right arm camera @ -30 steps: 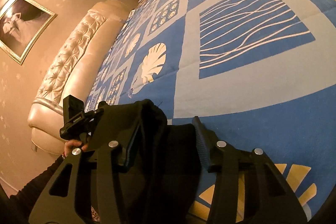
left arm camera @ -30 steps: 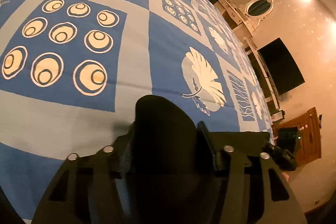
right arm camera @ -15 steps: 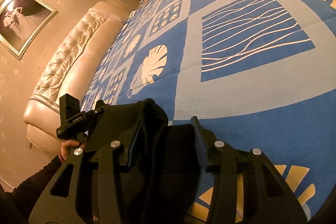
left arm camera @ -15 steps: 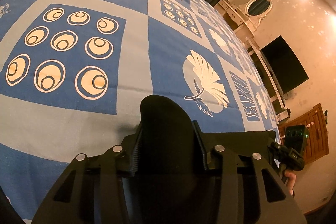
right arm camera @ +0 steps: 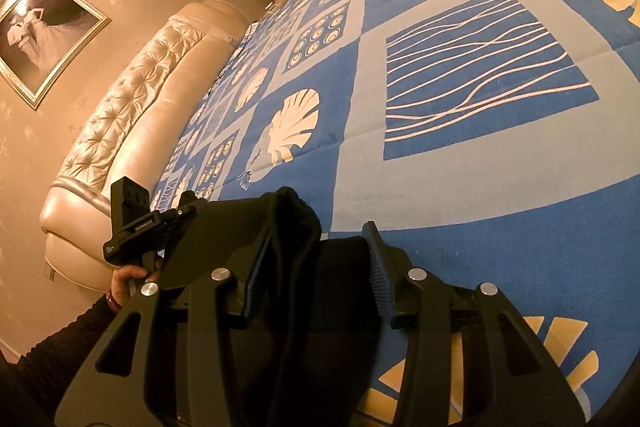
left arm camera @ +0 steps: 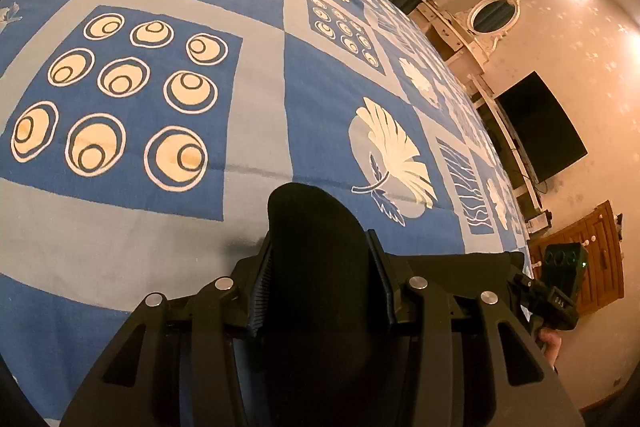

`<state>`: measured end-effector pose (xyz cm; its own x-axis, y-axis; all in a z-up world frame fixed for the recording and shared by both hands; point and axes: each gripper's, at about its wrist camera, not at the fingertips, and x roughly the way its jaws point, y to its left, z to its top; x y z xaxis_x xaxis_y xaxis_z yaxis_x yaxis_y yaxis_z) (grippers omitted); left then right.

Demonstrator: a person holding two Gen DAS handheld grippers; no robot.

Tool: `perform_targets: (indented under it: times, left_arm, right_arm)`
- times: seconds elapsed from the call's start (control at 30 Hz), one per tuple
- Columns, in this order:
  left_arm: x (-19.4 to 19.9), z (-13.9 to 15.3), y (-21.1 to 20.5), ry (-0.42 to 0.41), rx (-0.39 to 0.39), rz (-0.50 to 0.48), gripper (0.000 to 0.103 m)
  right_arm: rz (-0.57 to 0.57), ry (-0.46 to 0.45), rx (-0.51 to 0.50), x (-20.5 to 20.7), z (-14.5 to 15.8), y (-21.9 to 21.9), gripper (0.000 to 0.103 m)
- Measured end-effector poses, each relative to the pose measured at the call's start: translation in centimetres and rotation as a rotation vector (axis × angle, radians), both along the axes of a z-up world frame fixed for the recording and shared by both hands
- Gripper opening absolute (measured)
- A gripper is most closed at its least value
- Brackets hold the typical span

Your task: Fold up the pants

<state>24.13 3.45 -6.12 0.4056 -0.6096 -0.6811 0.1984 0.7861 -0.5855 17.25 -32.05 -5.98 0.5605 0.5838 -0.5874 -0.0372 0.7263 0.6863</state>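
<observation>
Black pants [left arm camera: 316, 227] are pinched at 6 o'clock by both the left hand-held gripper [left arm camera: 320, 279] and the right [right arm camera: 316, 267] above the bed [left arm camera: 256, 131], so looks like a fold-over is due next.

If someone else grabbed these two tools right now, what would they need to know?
Left hand-held gripper: shut on a bunched fold of the black pants.
Right hand-held gripper: fabric sits between its fingers, against the left one; a gap shows at the other, so the grip is uncertain.
The pants stretch between both, at the near edge of the blue patterned bedspread.
Done: edge taken up.
Left: make the folds and lay them flat.
</observation>
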Motion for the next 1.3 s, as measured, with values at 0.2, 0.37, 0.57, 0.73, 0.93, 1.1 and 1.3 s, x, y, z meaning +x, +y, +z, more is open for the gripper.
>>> perform_targets:
  times: [0.2,0.37,0.57,0.73,0.93,1.1,1.3]
  left_arm:
    - [0.8,0.3,0.2,-0.016,0.011,0.032,0.035]
    - [1.5,0.3,0.3,-0.020,0.011,0.035,0.032]
    - [0.9,0.2,1.9,0.056,-0.142,0.008,0.044]
    - [-0.9,1.0,4.0,0.057,-0.248,0.001,0.072]
    - [-2.0,-0.2,3.5,0.112,-0.250,-0.063,0.075]
    - [-1.7,-0.4,2.4,0.085,-0.275,-0.076,0.072]
    - [-2.1,-0.5,1.7,0.047,-0.187,-0.087,0.038]
  right_arm:
    - [-0.001,-0.015,-0.024,0.6,0.2,0.1,0.037]
    - [-0.010,-0.022,-0.020,1.7,0.3,-0.2,0.028]
    - [0.026,0.013,0.070,2.3,0.0,-1.3,0.034]
    - [-0.022,0.056,0.192,1.3,-1.1,-3.8,0.067]
    - [0.018,0.106,0.233,1.4,-2.1,-4.0,0.075]
    - [0.099,0.154,0.279,2.7,-2.2,-2.5,0.072]
    - [0.088,0.172,0.281,2.8,-3.3,-2.7,0.035]
